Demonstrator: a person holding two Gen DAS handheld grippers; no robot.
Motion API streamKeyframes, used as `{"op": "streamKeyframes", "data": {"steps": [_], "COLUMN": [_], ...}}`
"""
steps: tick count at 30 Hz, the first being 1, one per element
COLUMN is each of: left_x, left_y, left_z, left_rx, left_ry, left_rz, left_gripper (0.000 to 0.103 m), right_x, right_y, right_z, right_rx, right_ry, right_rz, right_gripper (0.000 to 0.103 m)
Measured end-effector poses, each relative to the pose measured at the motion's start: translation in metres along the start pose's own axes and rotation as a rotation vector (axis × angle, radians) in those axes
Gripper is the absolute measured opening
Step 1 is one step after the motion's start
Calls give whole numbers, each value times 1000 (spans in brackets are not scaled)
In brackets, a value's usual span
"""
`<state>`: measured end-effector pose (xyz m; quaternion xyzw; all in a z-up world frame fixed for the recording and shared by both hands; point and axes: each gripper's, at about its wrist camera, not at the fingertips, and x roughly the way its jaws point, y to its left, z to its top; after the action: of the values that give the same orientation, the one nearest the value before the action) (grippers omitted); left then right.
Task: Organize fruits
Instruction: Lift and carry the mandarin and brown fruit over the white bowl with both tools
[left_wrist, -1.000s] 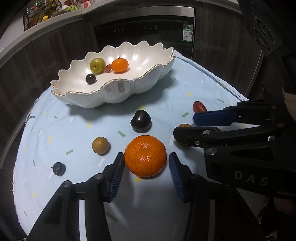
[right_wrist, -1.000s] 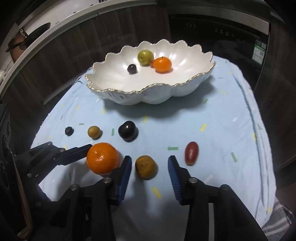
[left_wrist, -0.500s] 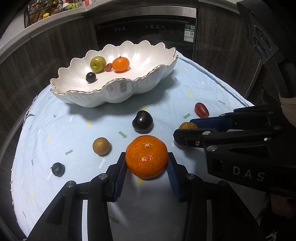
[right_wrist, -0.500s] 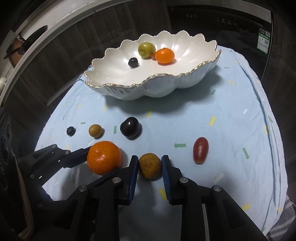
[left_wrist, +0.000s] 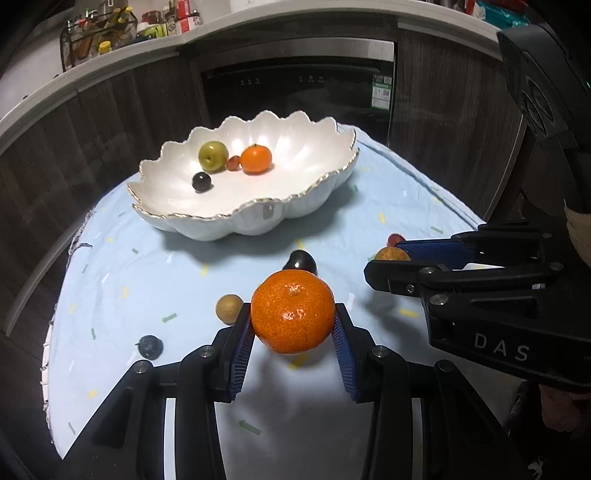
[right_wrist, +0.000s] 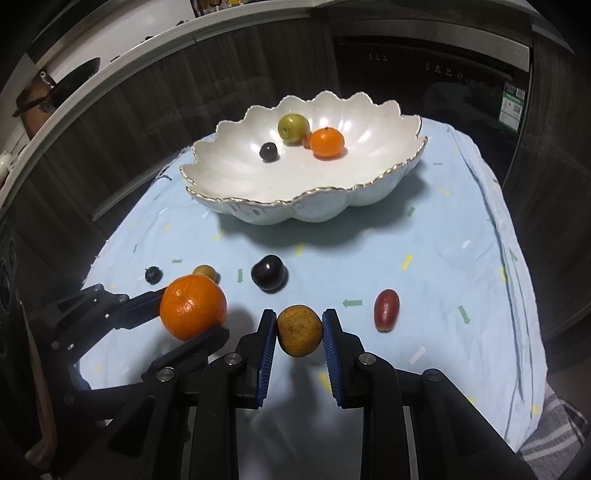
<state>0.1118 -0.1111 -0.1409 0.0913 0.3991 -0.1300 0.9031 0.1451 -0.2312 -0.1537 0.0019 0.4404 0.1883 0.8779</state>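
Observation:
My left gripper (left_wrist: 293, 317) is shut on a large orange mandarin (left_wrist: 293, 315) and holds it above the light blue cloth; the mandarin also shows in the right wrist view (right_wrist: 193, 307). My right gripper (right_wrist: 299, 332) is shut on a small brown-yellow fruit (right_wrist: 299, 329), lifted off the cloth. A white scalloped bowl (left_wrist: 295, 206) stands at the back, holding a green fruit (left_wrist: 212, 156), a small orange (left_wrist: 256, 159), a small red fruit and a dark berry (left_wrist: 201, 181).
On the cloth lie a dark plum (right_wrist: 268, 273), a red oblong fruit (right_wrist: 386, 308), a small tan fruit (left_wrist: 229, 308) and a blueberry (left_wrist: 149, 346). Dark cabinets and an oven stand behind the table. The cloth's edge drops off at left and right.
Both grippers closed on their fruits, the left on the mandarin and the right on the brown-yellow fruit, and both have lifted them off the cloth.

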Motion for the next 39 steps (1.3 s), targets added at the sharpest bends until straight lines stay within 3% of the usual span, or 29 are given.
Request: {"op": "streamKeyframes", "data": {"steps": [21,39], "left_x": [-32,-28], "left_y": [32,63], "left_z": [29,70], "left_rx": [-71,-103], "left_ry": [-83,-120], "left_rz": [48,77], "left_gripper": [41,41], "right_x": [-36,-40], "right_y": [29,33], "right_z": [35,72], "right_rx": [-58,-28], "right_ry": [-107,-161], "right_rz": [-25,-69], "right_gripper": [27,27]}}
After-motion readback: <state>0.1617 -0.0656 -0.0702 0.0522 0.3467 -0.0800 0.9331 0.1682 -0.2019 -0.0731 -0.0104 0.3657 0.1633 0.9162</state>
